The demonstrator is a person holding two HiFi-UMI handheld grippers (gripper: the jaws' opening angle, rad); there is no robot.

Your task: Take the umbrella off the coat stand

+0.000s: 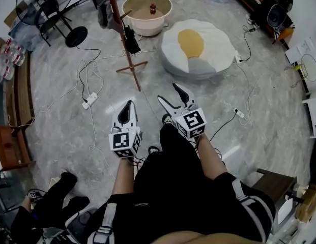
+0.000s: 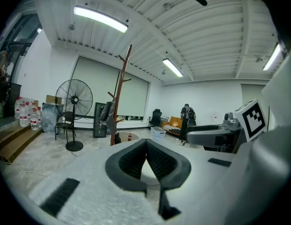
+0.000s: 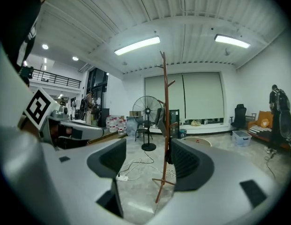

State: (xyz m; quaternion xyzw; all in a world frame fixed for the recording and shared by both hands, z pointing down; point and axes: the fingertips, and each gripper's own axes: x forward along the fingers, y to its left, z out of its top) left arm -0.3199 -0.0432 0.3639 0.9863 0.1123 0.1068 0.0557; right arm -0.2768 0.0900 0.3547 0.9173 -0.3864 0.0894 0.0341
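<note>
A brown wooden coat stand (image 1: 128, 44) rises from the marble floor well ahead of me. A black folded umbrella (image 1: 132, 40) hangs on it about halfway up, and a grey garment (image 1: 103, 14) hangs higher. Both grippers are held low in front of my body, far short of the stand. My left gripper (image 1: 128, 107) is shut with nothing in it; its view shows the stand (image 2: 121, 95) far off above its jaws. My right gripper (image 1: 172, 95) is open and empty. Its view frames the stand's pole (image 3: 166, 121) between the jaws, and the umbrella (image 3: 168, 153) is partly hidden behind the right jaw.
Near the stand are a round tub (image 1: 132, 4) holding a red bottle, an egg-shaped beanbag (image 1: 196, 47) and a standing fan (image 1: 46, 6). Power strips (image 1: 89, 100) and cables trail over the floor. Another person (image 1: 51, 202) crouches at lower left.
</note>
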